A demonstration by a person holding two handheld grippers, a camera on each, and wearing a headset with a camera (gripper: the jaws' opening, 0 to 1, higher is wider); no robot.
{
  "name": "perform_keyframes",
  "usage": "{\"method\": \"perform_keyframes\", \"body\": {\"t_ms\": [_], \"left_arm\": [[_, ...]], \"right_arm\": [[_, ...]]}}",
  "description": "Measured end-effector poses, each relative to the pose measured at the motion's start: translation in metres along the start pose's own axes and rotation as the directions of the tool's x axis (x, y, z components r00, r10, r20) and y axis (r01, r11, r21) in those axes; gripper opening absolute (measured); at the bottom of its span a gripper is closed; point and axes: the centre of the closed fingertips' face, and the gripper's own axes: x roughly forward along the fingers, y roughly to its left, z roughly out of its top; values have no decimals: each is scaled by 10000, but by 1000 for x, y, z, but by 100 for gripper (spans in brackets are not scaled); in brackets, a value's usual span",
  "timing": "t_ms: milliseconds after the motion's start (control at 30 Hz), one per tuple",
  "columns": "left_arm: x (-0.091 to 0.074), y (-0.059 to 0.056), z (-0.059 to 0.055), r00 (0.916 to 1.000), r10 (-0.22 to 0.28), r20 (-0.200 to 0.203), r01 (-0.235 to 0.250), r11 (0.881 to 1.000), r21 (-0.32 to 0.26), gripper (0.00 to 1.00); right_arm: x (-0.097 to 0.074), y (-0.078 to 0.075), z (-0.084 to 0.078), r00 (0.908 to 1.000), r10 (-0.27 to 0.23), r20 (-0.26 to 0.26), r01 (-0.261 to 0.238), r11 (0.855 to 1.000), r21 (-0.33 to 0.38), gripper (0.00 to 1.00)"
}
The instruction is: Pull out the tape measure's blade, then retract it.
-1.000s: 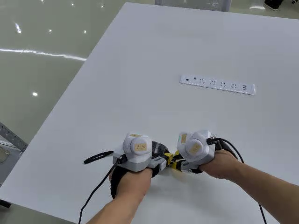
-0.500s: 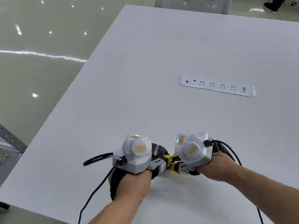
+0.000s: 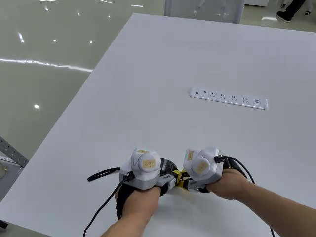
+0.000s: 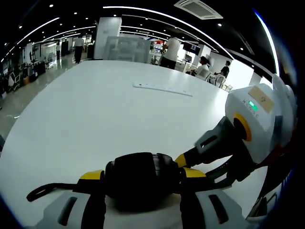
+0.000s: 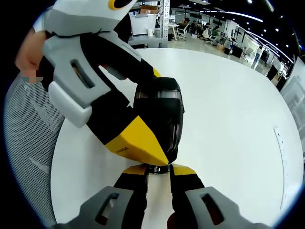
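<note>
Tape measure [image 5: 155, 119], black with yellow trim, is sitting near the close edge of the white table [image 3: 163, 74], held between two grippers that are almost touching. The left gripper [image 4: 142, 183] is clamping the case from both sides, its yellow-padded jaws pressing against the black body. The right gripper [image 5: 158, 171] is facing the mouth of the case, and its jaws are pinching a small metal piece there. This is probably the end hook [image 5: 157, 168], though it is too small to be certain. A dark wrist strap [image 3: 102, 173] is trailing off to the left on the tabletop, and a white power strip [image 3: 228, 97] is lying well apart, farther up the table.

Judging by how things lie, the hook is sitting right at the case, so the blade looks fully wound in. That fits either the start of the pull or the end of the retraction, and these views are not settling which. If the pull is not yet done, both steps are left.
</note>
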Motion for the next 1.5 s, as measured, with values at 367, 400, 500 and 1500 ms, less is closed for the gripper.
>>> {"method": "perform_keyframes", "body": {"t_ms": [367,400,500,1500], "left_arm": [[-6,0,4,9997,-234,16,232,9985,497,59],[-6,1,4,9997,-234,28,232,9985,490,60],[-9,4,3,9996,-285,-12,286,9984,497,62],[-57,11,-15,9888,-1474,-234,1492,9805,1279,89]], "right_arm": [[-3,-8,-5,9987,-484,-125,492,9960,741,26],[-4,-8,-6,9987,-497,-130,506,9958,763,26],[-7,-7,-7,9985,-549,-62,553,9925,1088,28],[-86,30,-14,9715,-2157,984,1503,8812,4482,56]]}}
